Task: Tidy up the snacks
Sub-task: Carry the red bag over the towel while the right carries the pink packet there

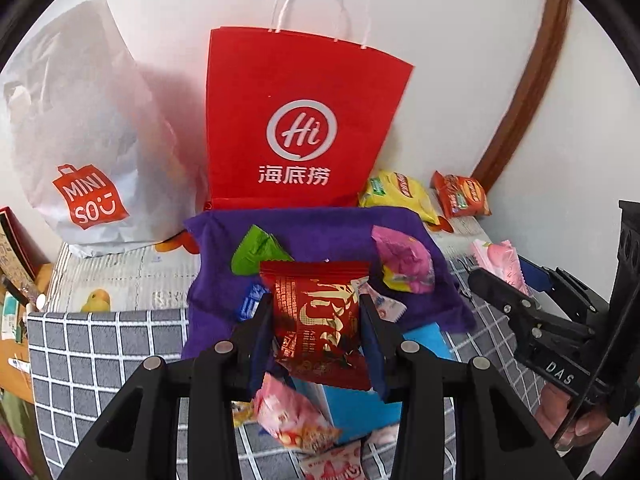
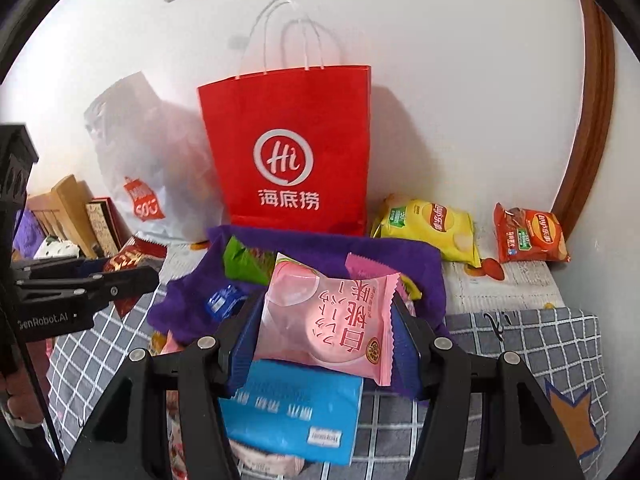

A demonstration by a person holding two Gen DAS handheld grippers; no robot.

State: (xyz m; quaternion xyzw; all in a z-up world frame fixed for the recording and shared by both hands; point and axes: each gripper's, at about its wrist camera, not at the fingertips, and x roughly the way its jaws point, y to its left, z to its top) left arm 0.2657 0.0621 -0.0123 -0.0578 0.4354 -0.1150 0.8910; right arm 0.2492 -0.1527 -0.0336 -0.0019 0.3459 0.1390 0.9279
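Observation:
My left gripper (image 1: 316, 316) is shut on a dark red snack packet (image 1: 320, 320), held above a purple cloth (image 1: 320, 224). My right gripper (image 2: 326, 324) is shut on a pink peach snack packet (image 2: 328, 316), also lifted over the purple cloth (image 2: 304, 246). On the cloth lie a green packet (image 1: 256, 254), a pink-yellow packet (image 1: 408, 264) and a small blue packet (image 2: 222, 300). A red paper bag (image 1: 296, 120) stands upright behind the cloth against the wall. The right gripper (image 1: 504, 276) shows at the right of the left wrist view with the pink packet (image 1: 500, 258).
A white plastic shopping bag (image 1: 80, 140) slumps left of the red bag. Yellow (image 2: 432, 228) and orange (image 2: 528, 236) chip bags lie by the wall at right. A blue pack (image 2: 292, 412) and more pink packets (image 1: 292, 420) lie below on the grey checked cover (image 2: 520, 348). Boxes (image 2: 80, 216) stand far left.

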